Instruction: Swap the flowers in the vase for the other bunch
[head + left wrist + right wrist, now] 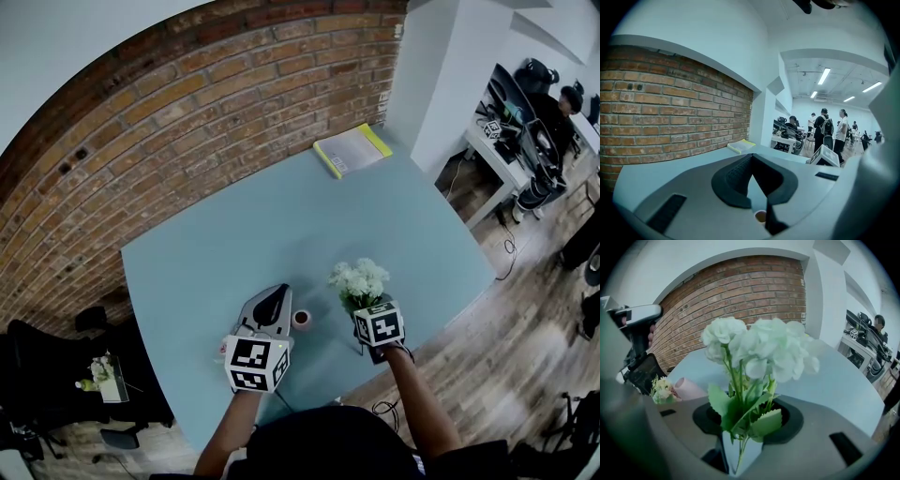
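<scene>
On the pale blue-green rectangular table, the right gripper had its fingers clenched on the green stems of a bunch of white, round-headed artificial flowers with serrated green leaves. The stems ran down through the gap between the black finger pads. The blooms stood upright above them, filling the middle of the right gripper view. In the head view this white bunch was near the table's front edge, just beyond the right gripper's marker cube. It was outside the small pale pink cylindrical vase, which stood close by to its left with a dark mouth. The left gripper hovered just left of that vase. Its fingers were drawn together at the tips and gripped nothing. In the left gripper view the vase's rim showed low down through the narrow gap behind the tips. In the right gripper view a small bunch of cream and yellowish flowers with green sprigs sat right beside the pink vase; whether the two touched could not be told. A yellow-edged book lay at the table's far corner, by the red brick wall.
</scene>
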A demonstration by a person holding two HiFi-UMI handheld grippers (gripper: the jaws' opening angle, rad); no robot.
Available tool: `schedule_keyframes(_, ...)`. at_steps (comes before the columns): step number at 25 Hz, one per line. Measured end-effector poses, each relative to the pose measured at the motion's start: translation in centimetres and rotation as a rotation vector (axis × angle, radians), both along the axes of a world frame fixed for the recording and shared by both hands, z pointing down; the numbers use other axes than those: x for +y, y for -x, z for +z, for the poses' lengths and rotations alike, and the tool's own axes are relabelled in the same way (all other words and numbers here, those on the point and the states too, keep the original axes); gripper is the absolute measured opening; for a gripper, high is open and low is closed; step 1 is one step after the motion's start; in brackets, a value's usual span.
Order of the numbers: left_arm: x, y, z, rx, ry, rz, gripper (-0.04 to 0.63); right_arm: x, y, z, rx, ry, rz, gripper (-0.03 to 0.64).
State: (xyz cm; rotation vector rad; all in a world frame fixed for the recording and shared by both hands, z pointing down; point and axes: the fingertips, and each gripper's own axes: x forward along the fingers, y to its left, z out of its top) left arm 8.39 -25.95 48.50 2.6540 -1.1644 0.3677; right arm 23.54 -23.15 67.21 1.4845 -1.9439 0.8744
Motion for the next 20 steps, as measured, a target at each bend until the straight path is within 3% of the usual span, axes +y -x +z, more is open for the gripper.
schedule_keyframes(20, -1.3, 0.0, 1.3, -0.022, 0.037, -0.025, 0.000, -0.4, -0.1, 3.5, 0.004, 0.088, -0.019, 0.190)
